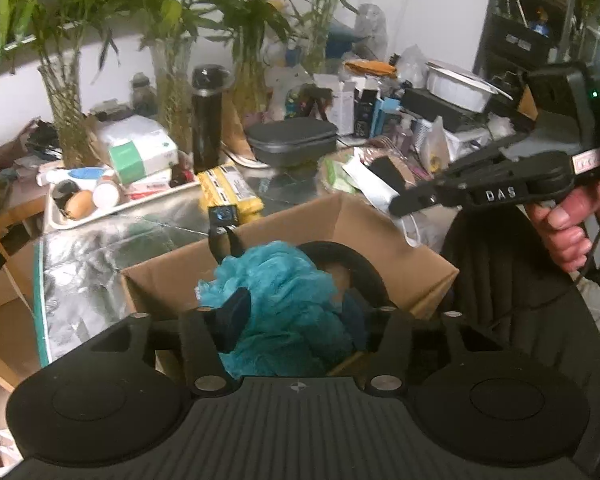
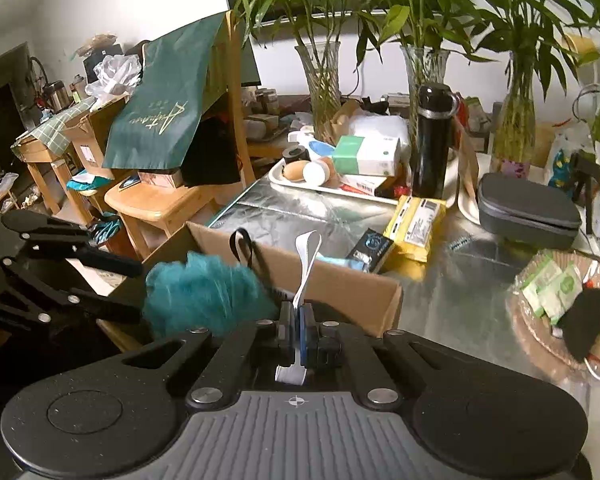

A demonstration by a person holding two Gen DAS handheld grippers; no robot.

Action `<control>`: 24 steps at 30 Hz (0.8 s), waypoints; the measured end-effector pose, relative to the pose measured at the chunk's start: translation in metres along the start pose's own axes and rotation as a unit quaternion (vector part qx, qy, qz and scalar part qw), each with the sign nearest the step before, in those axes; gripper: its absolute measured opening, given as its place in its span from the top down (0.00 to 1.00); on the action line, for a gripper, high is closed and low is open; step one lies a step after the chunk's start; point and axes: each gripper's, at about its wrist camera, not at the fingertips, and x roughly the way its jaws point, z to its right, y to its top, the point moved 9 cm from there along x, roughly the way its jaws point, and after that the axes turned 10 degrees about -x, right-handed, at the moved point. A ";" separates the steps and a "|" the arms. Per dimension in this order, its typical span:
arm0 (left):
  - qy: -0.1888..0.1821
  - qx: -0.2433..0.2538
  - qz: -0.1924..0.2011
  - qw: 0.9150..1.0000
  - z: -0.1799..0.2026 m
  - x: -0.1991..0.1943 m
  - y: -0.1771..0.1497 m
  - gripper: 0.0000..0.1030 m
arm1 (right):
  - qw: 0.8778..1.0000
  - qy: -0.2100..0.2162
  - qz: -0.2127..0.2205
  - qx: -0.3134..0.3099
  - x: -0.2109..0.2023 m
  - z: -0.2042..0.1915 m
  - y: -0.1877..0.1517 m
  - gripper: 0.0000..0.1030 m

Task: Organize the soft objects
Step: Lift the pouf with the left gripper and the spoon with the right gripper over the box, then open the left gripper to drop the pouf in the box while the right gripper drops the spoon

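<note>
Fluffy teal mesh bath sponge sitting in the brown cardboard box, between the half-open left gripper fingers (not squeezed). Right gripper pinching a white strap, beside the box.

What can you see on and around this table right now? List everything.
cardboard box: one, brown, open, at table's near edge
bath pouf: one, teal, in the box
strap: one, white, upright before the box
flask: one, black, beside tray
tray: one, white, back of table
packet: one, yellow, beyond box
case: one, grey, back right
bamboo vases: at least three, glass, along wall
left gripper: black, open, at pouf
right gripper: black, shut on strap
right hand: holds that gripper
</note>
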 end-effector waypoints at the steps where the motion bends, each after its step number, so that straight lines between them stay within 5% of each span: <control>1: 0.002 -0.001 0.002 1.000 0.000 -0.001 0.001 0.51 | 1.000 0.000 -0.001 0.003 0.000 0.000 -0.001 0.96; 13: 0.011 -0.033 0.040 0.999 -0.007 -0.021 0.003 0.51 | 1.000 0.008 0.006 0.011 -0.002 -0.007 0.011 0.96; 17: 0.023 -0.046 0.043 0.998 -0.011 -0.024 0.003 0.51 | 0.999 0.025 -0.027 0.017 0.013 -0.014 0.009 0.92; 19: 0.032 -0.044 0.043 0.998 -0.012 -0.025 0.003 0.51 | 0.999 0.026 -0.039 0.018 0.020 -0.016 0.006 0.77; 21: 0.039 -0.045 0.042 0.997 -0.013 -0.025 0.003 0.51 | 0.999 0.013 -0.038 0.011 0.023 -0.017 0.005 0.18; 24: 0.044 -0.047 0.041 0.997 -0.017 -0.026 0.002 0.50 | 1.000 -0.009 -0.025 -0.011 0.022 -0.018 0.005 0.03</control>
